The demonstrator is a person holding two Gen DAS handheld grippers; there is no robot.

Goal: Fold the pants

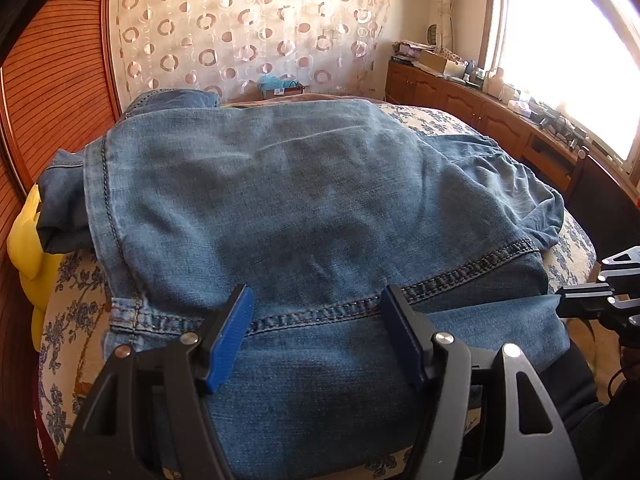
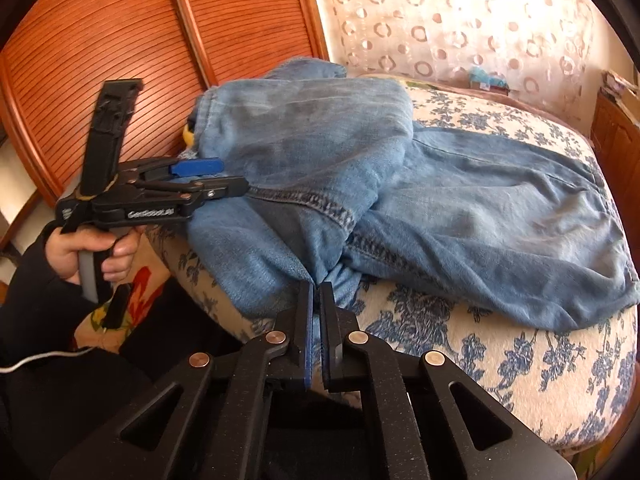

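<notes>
Our right fingers (image 2: 316,300) are pinched together on a fold of the jeans (image 2: 440,208) at the bed (image 2: 520,360) edge. Our left fingers (image 1: 316,300) stand apart, angled down over a stitched hem, gripping nothing; a hand (image 2: 92,252) holds the handle.

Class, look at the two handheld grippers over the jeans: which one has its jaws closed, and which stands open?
The right gripper is closed, pinching the jeans at the bed's near edge. The left gripper stands open above the stitched seam.
</notes>
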